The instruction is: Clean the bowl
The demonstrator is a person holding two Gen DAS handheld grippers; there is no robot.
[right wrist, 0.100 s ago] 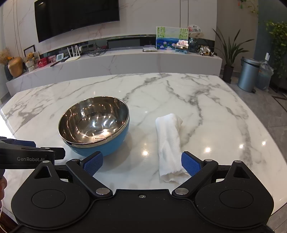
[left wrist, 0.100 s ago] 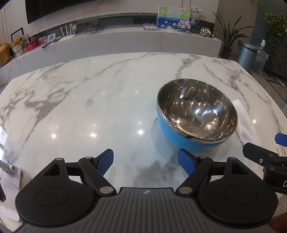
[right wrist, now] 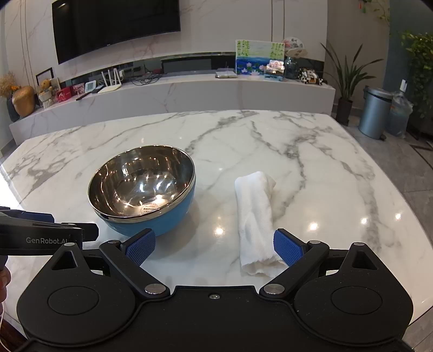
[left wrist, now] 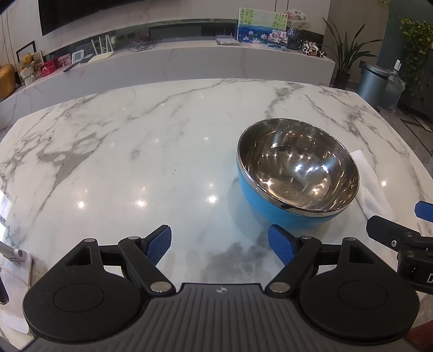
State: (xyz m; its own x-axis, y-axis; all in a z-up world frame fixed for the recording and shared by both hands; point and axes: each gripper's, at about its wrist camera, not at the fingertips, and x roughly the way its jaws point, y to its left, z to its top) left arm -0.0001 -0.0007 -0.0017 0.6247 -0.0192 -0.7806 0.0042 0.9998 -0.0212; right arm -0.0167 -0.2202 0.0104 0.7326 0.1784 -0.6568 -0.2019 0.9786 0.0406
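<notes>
A bowl [left wrist: 297,173] with a blue outside and a shiny steel inside stands upright on the marble table [left wrist: 135,151]. In the right wrist view the same bowl [right wrist: 142,186] sits left of a folded white cloth [right wrist: 255,219]. In the left wrist view only a strip of the cloth [left wrist: 372,186] shows behind the bowl. My left gripper [left wrist: 219,245] hovers open near the table's front edge, just short of the bowl and to its left. My right gripper [right wrist: 214,247] is open too, and the cloth's near end lies by its right pad without touching it.
A long marble console [right wrist: 176,94] with a router, pictures and small ornaments runs behind the table. A television [right wrist: 116,24] hangs above it. A grey bin [right wrist: 374,112] and potted plants stand at the far right. A white device with a cable [left wrist: 16,260] lies at the table's left edge.
</notes>
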